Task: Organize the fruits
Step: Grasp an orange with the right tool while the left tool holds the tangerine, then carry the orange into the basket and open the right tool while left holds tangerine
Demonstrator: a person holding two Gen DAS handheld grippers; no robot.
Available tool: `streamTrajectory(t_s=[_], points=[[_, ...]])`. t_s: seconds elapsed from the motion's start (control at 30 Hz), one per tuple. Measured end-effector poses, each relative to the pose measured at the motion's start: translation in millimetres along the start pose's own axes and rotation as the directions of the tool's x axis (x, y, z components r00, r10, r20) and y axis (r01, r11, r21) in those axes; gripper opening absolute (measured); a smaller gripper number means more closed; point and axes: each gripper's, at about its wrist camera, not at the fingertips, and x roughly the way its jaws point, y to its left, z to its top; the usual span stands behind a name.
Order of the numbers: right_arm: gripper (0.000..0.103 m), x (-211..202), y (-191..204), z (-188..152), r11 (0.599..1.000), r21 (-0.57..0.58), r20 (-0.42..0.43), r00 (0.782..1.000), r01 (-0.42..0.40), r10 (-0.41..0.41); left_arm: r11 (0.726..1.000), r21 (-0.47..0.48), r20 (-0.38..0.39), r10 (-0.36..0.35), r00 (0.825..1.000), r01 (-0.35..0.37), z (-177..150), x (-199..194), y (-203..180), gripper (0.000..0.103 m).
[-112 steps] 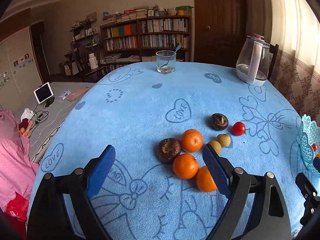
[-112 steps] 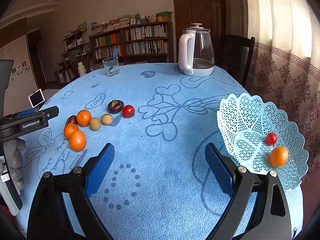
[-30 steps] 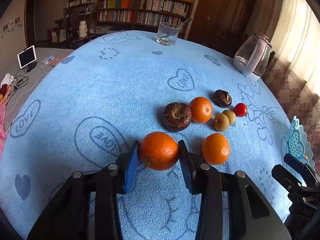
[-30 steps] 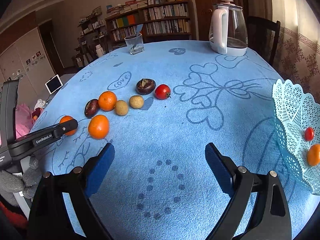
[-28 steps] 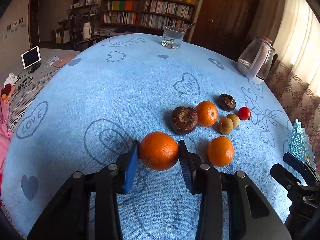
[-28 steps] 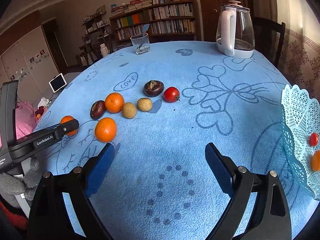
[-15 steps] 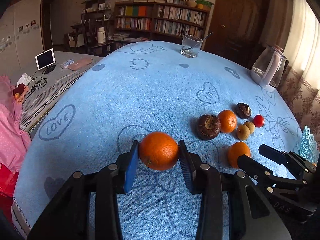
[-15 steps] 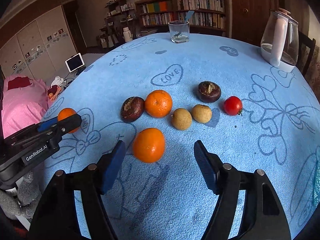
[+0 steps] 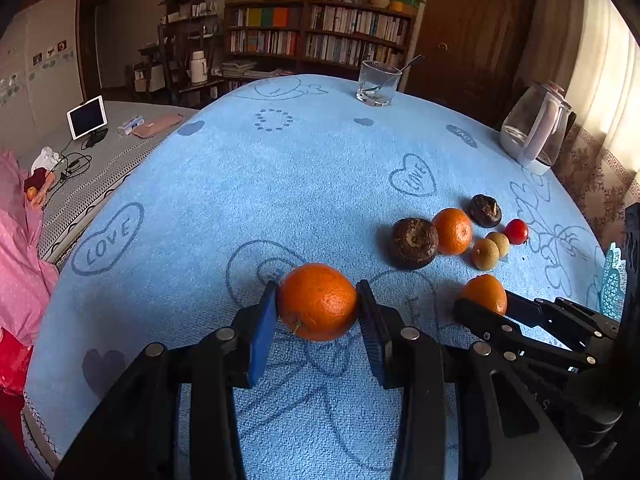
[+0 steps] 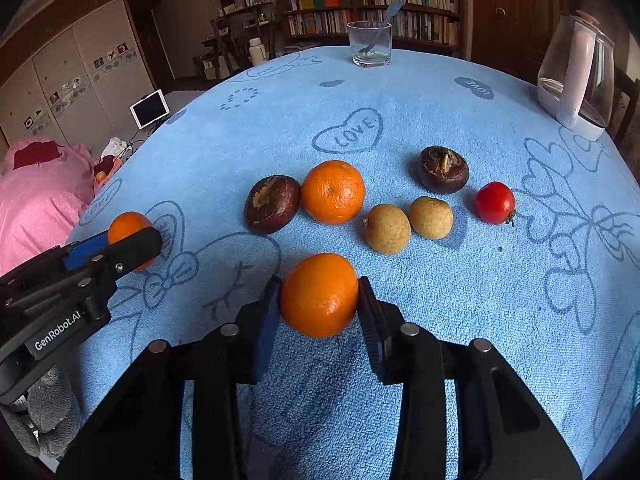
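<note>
My left gripper [image 9: 318, 304] is shut on an orange [image 9: 317, 301] and holds it above the blue cloth; it shows at the left of the right wrist view [image 10: 128, 236]. My right gripper [image 10: 319, 296] is shut on a second orange [image 10: 319, 295], also seen in the left wrist view [image 9: 485, 293]. On the cloth lie a third orange [image 10: 333, 192], two dark brown fruits [image 10: 272, 204] [image 10: 444, 169], two tan round fruits [image 10: 387, 229] [image 10: 431, 217] and a red tomato [image 10: 495, 202]. The edge of the light blue basket [image 9: 612, 280] shows at far right.
A glass with a spoon [image 10: 369, 44] stands at the table's far edge. A clear jug [image 10: 576, 76] stands at the far right. The blue cloth [image 10: 400, 120] covers a round table. A bed with pink bedding [image 10: 36, 200] and a tablet [image 10: 150, 108] lies to the left.
My right gripper has moved in and shut on the orange that lay nearest the front. My left gripper has kept its orange and drawn back to the left.
</note>
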Motion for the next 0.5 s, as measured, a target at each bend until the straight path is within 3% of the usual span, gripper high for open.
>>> streamTrajectory(t_s=[0.5], points=[[0.039, -41.6, -19.6, -11.6, 0.996, 0.084, 0.066, 0.998, -0.003, -0.002, 0.999, 0.041, 0.013, 0.003, 1.000, -0.003, -3.4, -5.1, -13.5, 0.040]])
